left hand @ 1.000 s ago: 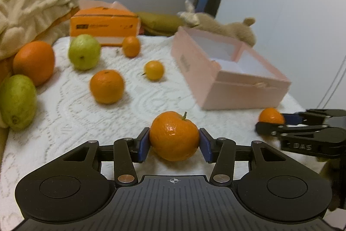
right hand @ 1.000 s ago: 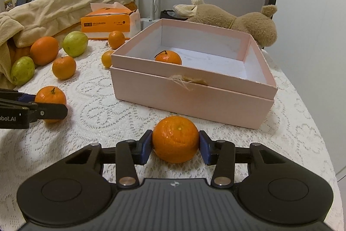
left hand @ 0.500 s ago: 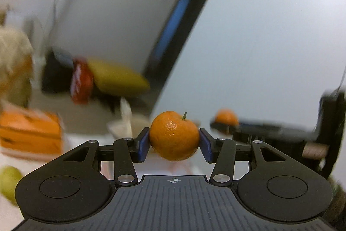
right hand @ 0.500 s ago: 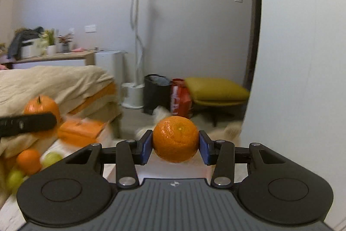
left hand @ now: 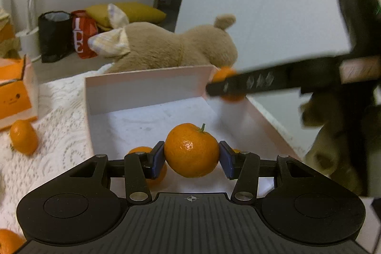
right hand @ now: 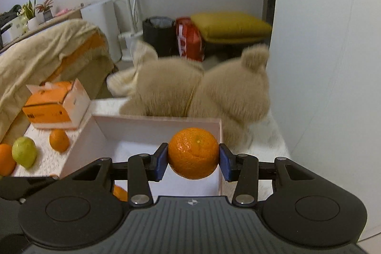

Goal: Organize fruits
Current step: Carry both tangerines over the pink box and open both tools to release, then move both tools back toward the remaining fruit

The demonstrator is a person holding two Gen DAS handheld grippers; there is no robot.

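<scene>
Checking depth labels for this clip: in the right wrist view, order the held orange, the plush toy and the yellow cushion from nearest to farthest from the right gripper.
1. Orange: clamped between the right gripper's pads, over the pink box.
2. Plush toy: lying just behind the box's far wall.
3. Yellow cushion: on the floor by the far wall, upper right.

Black ribbed tool point(left hand: 191, 157) body, blue pads point(left hand: 157, 160), silver pivot screws point(left hand: 137, 195).
</scene>
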